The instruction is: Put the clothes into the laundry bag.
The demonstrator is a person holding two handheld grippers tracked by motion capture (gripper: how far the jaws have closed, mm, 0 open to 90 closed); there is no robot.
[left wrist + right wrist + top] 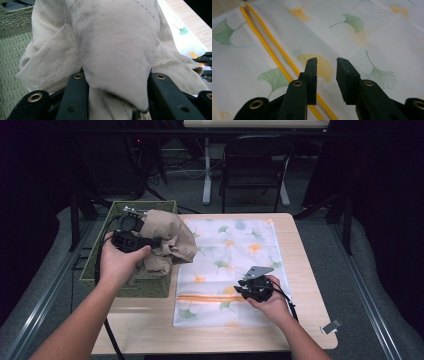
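A crumpled beige garment [169, 244] [112, 47] hangs over the right rim of a green woven basket [145, 287] [10, 50]. My left gripper [150, 241] [116, 77] is shut on a bunched fold of this garment, which bulges out between the jaws. A white mesh bag [235, 247] [374, 32] printed with green and orange leaves lies flat on the table. Its yellow zipper [205, 297] [269, 50] runs across near the front end. My right gripper [243, 287] [327, 62] is open just above the bag beside the zipper, with nothing between its fingers.
The wooden table [305, 270] has bare strips to the right of the bag and along the front. A small grey clip [331, 326] lies at the front right corner. A black chair [255, 160] and a table leg stand beyond the far edge.
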